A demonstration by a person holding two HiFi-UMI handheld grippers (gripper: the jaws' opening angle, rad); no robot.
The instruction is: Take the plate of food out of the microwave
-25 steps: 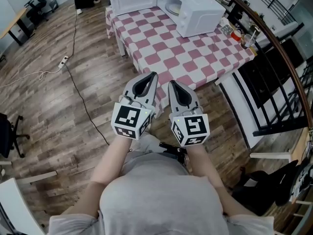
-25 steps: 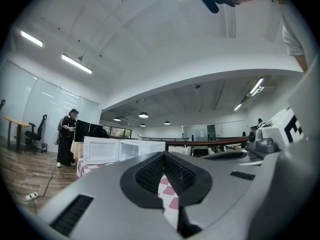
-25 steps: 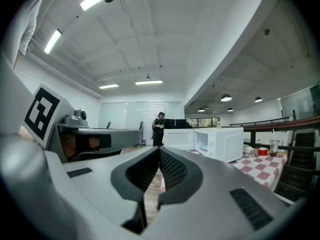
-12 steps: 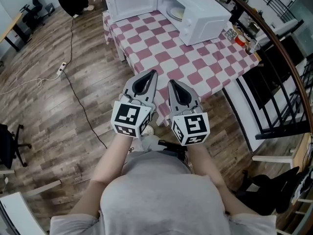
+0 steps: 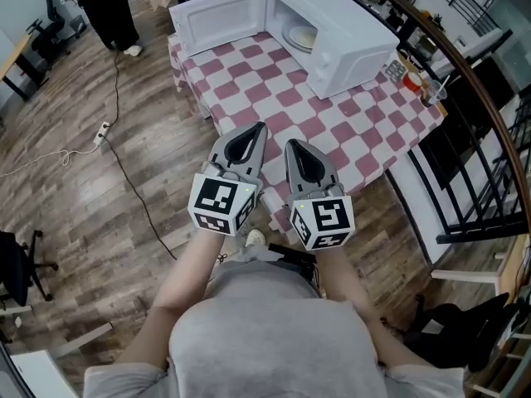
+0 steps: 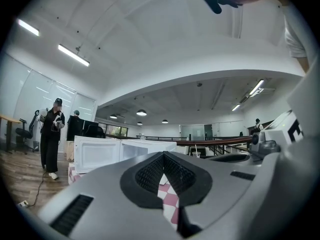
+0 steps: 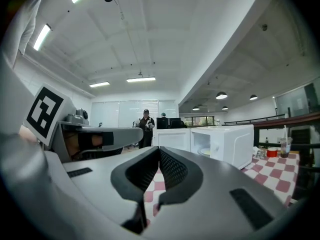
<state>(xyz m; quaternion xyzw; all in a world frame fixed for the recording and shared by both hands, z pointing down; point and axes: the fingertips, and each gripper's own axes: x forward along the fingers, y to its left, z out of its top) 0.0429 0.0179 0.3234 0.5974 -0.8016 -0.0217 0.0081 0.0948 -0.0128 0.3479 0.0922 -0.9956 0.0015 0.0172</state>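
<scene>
Nearer the microwave [image 5: 336,36] now, your left gripper [image 5: 259,128] and right gripper [image 5: 292,144] both closed empty, take the probably fragile plate [image 5: 300,37] by its rim.

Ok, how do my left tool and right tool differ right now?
The left tool bears a different black-and-white cube marker than the right tool. The left tool tilts rightward, the right tool leftward, so their tips converge. The right tool's view looks into the open white microwave at the pale round plate; the left tool's view shows no plate. Both are shut and empty.
</scene>
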